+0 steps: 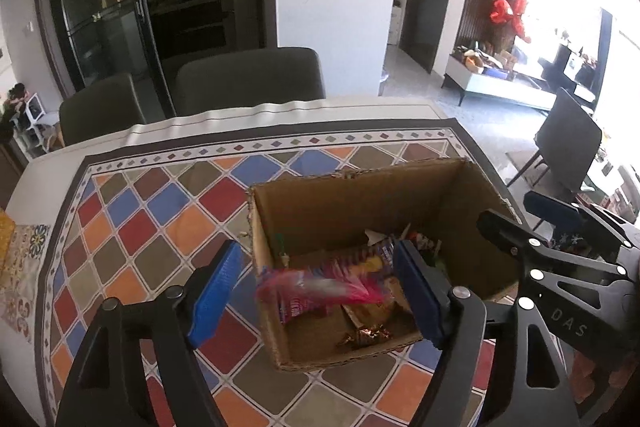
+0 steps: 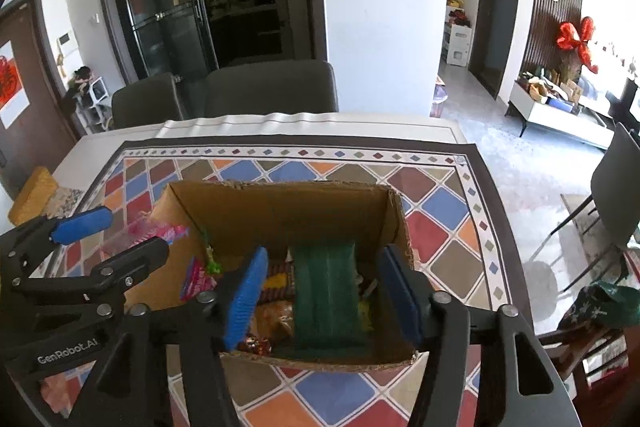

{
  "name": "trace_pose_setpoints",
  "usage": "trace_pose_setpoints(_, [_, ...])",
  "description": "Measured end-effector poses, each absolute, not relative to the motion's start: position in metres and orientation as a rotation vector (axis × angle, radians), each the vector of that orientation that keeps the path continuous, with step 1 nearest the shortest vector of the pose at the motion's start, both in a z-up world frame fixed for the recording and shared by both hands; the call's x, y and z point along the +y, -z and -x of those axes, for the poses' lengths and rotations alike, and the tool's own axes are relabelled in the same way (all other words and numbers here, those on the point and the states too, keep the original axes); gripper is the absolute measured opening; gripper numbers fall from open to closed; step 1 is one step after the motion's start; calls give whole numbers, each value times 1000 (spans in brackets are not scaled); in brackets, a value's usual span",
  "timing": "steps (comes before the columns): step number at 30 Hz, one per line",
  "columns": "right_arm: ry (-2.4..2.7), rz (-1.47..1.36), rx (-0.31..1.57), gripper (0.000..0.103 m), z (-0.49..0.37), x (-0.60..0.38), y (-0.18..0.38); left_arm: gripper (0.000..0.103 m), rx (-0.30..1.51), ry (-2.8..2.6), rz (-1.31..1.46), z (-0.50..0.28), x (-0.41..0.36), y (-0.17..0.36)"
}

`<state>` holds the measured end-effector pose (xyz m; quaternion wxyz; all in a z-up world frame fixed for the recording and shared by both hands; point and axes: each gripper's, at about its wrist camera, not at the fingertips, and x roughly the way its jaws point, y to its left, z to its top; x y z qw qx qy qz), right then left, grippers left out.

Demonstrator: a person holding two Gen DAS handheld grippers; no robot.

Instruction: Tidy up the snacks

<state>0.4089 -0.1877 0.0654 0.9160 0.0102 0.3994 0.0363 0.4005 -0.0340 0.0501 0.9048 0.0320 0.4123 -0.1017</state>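
The table (image 1: pixel 224 131) carries a diamond-patterned cloth (image 1: pixel 152 227) with an open cardboard box (image 2: pixel 280 203) on it. Loose snacks (image 2: pixel 272 311) lie on the box floor. The left gripper (image 1: pixel 316 291) hangs over the box's near left corner, jaws wide; a blurred pink packet (image 1: pixel 316 287) sits between them, pads clear of it. The right gripper (image 2: pixel 324 295) is over the box, jaws apart; a blurred green packet (image 2: pixel 326 291) lies between them, untouched.

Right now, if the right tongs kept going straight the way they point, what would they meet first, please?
Most likely the green packet, which lies between the open right tongs and is blurred; whether it is still dropping is unclear. Below it are the other snacks in the box.
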Motion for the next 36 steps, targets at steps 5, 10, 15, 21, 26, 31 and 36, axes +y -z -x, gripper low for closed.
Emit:
trace_pose_setpoints(5, [-64,-22,822,61,-400,-189,-64,84,818,195,-73,-388,-33,-56])
trace_pose_setpoints(10, [-59,-31,803,65,-380,-194,-67,86,762,168,-76,-359,-31,-63])
trace_pose_setpoints(15, [-52,-39,758,65,-350,-195,-74,88,705,150,-88,-324,-29,-69])
trace_pose_setpoints(21, [-39,-40,691,72,-310,-197,-86,93,626,121,-85,-281,-25,-77])
trace_pose_setpoints(26, [-37,-41,645,76,-274,-200,-92,96,569,104,-72,-245,-21,-83])
trace_pose_setpoints(31, [-16,-36,602,82,-242,-202,-97,99,530,94,-59,-215,-18,-88])
trace_pose_setpoints(36, [4,1,555,84,-212,-198,-101,101,509,83,-47,-191,-13,-90])
